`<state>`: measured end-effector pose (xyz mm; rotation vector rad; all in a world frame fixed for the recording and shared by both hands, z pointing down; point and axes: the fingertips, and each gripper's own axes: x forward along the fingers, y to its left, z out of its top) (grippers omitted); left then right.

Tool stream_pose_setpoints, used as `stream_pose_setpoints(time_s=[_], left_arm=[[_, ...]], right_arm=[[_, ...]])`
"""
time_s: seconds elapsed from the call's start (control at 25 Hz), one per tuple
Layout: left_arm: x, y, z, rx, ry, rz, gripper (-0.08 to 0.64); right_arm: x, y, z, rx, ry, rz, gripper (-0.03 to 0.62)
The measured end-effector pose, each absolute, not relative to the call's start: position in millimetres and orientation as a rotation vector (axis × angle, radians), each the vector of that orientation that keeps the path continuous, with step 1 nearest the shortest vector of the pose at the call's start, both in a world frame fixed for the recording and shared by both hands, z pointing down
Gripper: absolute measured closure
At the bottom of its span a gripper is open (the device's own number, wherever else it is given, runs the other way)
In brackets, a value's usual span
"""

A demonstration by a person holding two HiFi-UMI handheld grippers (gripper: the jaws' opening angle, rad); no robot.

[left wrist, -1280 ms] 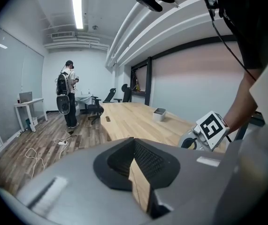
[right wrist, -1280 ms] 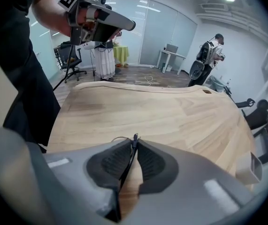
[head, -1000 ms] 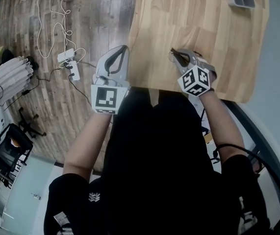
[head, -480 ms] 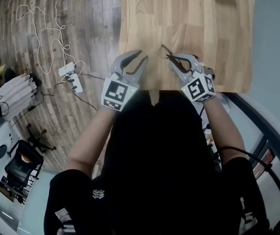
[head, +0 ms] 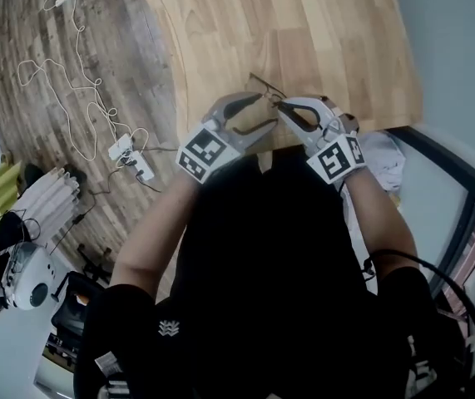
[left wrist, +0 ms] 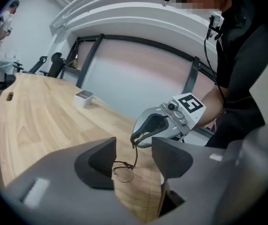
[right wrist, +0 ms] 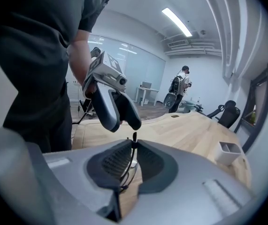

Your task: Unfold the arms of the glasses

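Note:
The thin wire-framed glasses (head: pixel 260 86) hang over the wooden table (head: pixel 304 32) near its front edge. My right gripper (head: pixel 281 106) is shut on their thin frame, which runs up between the ribbed pads (right wrist: pixel 117 161) in the right gripper view. One lens (left wrist: pixel 123 173) and a dangling arm (left wrist: pixel 134 154) show below the right gripper (left wrist: pixel 134 138) in the left gripper view. My left gripper (head: pixel 267 111) stands just left of it; its jaws have just been opening and now stand wide, pointing at the glasses. The glasses show through the gap, and neither pad (left wrist: pixel 98 161) touches them.
A small white tray (left wrist: pixel 83 98) stands far back on the table, also seen as the tray (right wrist: pixel 230 153) at right. White cables and a power strip (head: pixel 133 152) lie on the plank floor left of the table. A person (right wrist: pixel 180 90) stands far off by office chairs.
My left gripper has swung right, from beside the table's edge to close by the right gripper, and its jaws have opened wide. The right gripper has risen a little with the glasses.

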<state>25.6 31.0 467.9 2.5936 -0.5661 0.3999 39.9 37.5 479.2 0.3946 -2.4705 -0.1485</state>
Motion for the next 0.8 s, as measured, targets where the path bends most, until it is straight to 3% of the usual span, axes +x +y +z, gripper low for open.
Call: stream_pose_setpoints(time_s=[0.32,0.8], left_arm=[[65,52,468,2.579,-0.263,0.414,0.308],[81,60,457,2.593,-0.194,0.412,0.310]], right_arm=[[55,45,472,0.465,-2.502,-0.178,0.555],[78,53,475,0.468,-2.484,-0.135,0.543]])
